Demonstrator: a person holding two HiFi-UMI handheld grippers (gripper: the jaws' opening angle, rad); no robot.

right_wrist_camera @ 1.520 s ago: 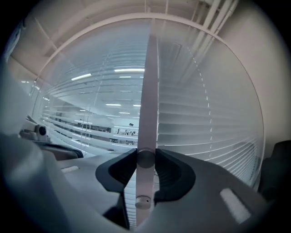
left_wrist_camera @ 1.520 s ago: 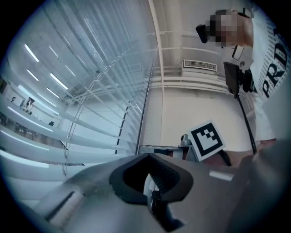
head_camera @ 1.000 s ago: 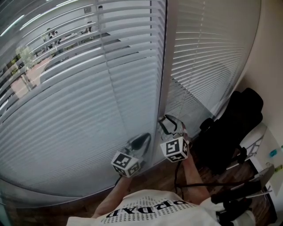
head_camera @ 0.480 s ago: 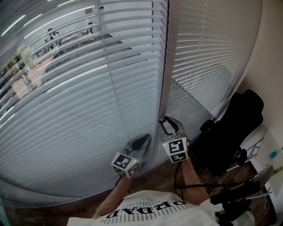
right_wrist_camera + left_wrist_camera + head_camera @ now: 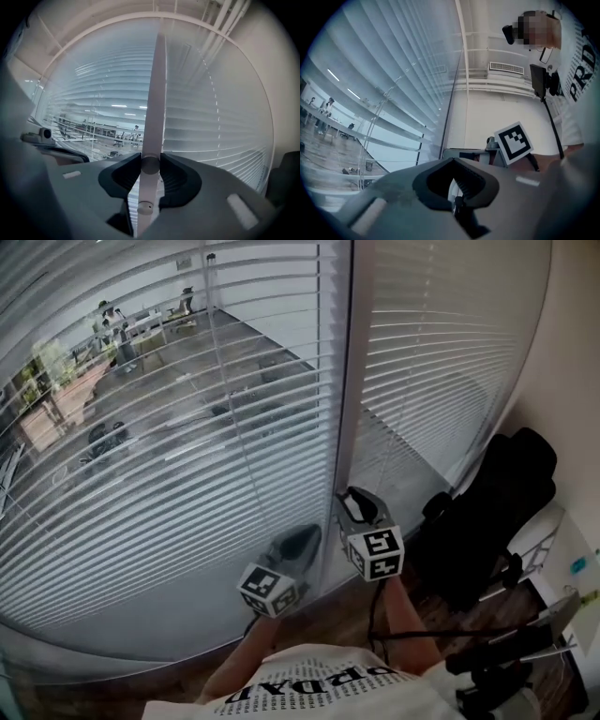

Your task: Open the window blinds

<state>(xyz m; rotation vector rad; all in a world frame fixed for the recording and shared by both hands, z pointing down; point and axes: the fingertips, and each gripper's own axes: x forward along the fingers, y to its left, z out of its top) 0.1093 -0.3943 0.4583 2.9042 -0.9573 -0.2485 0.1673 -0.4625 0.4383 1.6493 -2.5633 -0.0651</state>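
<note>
Two white slatted blinds cover the window: the left blind has its slats tilted so the office floor beyond shows through, while the right blind looks flatter. A pale tilt wand hangs upright between them. My right gripper has just been closing and its pads now press on the wand near its lower end. My left gripper points at the blind's lower part, jaws together, holding nothing.
A black chair or bag stands against the wall at right. Dark stands and cables lie on the wooden floor at lower right. The person's white shirt fills the bottom edge.
The left blind's slats have tilted open, so the room beyond now shows between them. My right gripper has rolled about the wand. The left gripper stayed put.
</note>
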